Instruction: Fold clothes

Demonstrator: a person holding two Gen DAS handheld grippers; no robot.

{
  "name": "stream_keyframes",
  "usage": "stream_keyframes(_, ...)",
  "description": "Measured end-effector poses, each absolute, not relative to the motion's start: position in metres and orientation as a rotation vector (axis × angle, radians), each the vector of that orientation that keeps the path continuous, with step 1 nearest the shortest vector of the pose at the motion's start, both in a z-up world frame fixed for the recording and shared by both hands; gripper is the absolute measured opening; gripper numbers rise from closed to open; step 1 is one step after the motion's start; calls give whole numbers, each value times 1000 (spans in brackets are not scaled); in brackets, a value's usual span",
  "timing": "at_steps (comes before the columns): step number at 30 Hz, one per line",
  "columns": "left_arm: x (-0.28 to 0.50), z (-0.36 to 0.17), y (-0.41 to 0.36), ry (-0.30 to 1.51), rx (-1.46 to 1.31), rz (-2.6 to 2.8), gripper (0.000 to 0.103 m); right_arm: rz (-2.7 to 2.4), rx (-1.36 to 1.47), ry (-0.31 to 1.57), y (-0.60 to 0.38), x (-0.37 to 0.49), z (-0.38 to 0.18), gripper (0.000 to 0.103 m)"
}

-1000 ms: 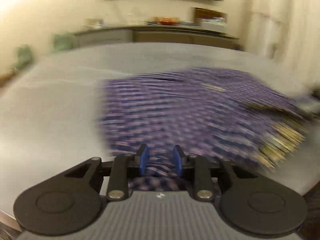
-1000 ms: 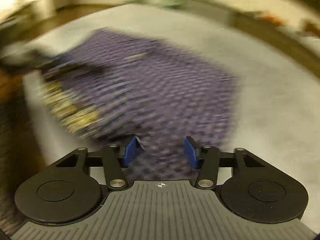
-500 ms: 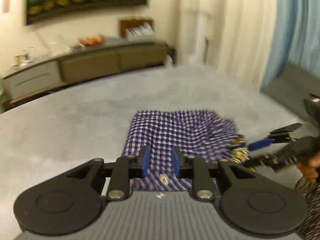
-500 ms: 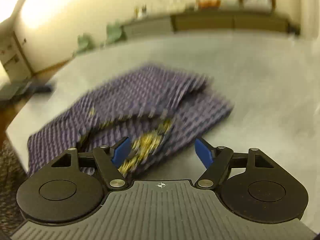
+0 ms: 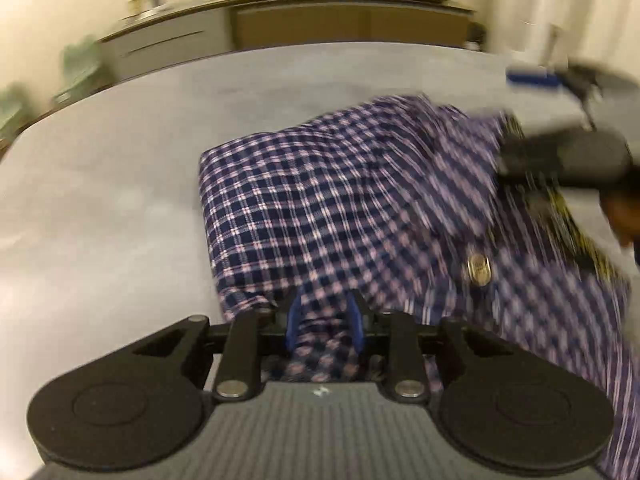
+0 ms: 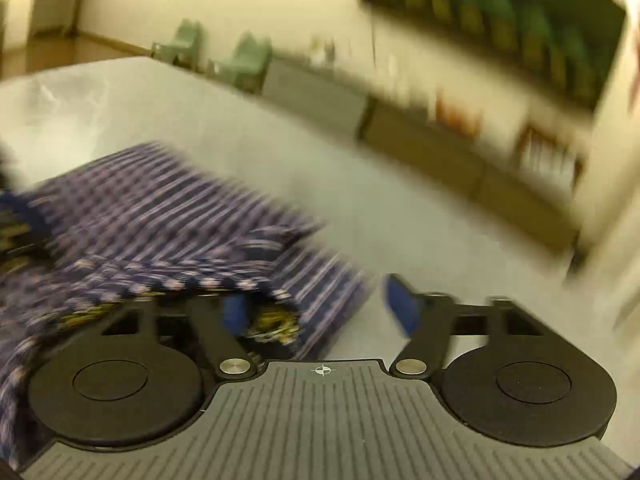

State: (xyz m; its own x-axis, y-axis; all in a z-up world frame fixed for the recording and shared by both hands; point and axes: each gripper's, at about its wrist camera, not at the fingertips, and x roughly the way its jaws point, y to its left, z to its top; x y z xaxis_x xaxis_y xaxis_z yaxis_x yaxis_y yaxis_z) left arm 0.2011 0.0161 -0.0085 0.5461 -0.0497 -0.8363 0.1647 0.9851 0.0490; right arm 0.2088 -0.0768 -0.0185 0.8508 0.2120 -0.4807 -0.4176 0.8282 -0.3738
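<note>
Left wrist view: my left gripper (image 5: 324,320) pinches the checked shirt's (image 5: 320,208) near edge, the cloth spreading away and rightward across the desk (image 5: 120,160). My right gripper (image 6: 320,312) is nearer the loose flap, its jaws opening, with a fold draped over the left finger and nothing pressed between them.

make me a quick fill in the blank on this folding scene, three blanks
1. The blue and white checked cloth garment lies on a ____ table.
2. The left gripper is ____ on a bunch of that cloth.
3. The right gripper has its jaws opening, and its pads ____ press on the cloth.

Missing words: grey; shut; do not

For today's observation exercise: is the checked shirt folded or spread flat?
Folded: the checked shirt lies doubled on the table, one layer over another, rumpled at one side.
</note>
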Motion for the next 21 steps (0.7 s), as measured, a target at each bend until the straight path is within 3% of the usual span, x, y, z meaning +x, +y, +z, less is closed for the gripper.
stream_keyframes(3,185,5,27,955,158,-167,27,398,-426,431,-74,201,-2,87)
stream_keyframes(5,186,15,27,890,175,-218,34,426,-382,479,-95,186,10,90)
stream_keyframes(6,192,17,24,870,180,-244,43,468,-347,526,-107,180,13,91)
stream_keyframes(8,213,14,20,864,204,-270,45,535,-292,627,-132,173,14,92)
stream_keyframes(14,268,-17,-10,888,319,-278,44,511,-224,674,-151,109,5,75)
stream_keyframes(16,279,-22,-14,880,331,-267,45,600,-212,657,-137,69,2,60)
stream_keyframes(21,297,-21,4,909,251,-190,45,690,-321,736,-119,51,-16,59)
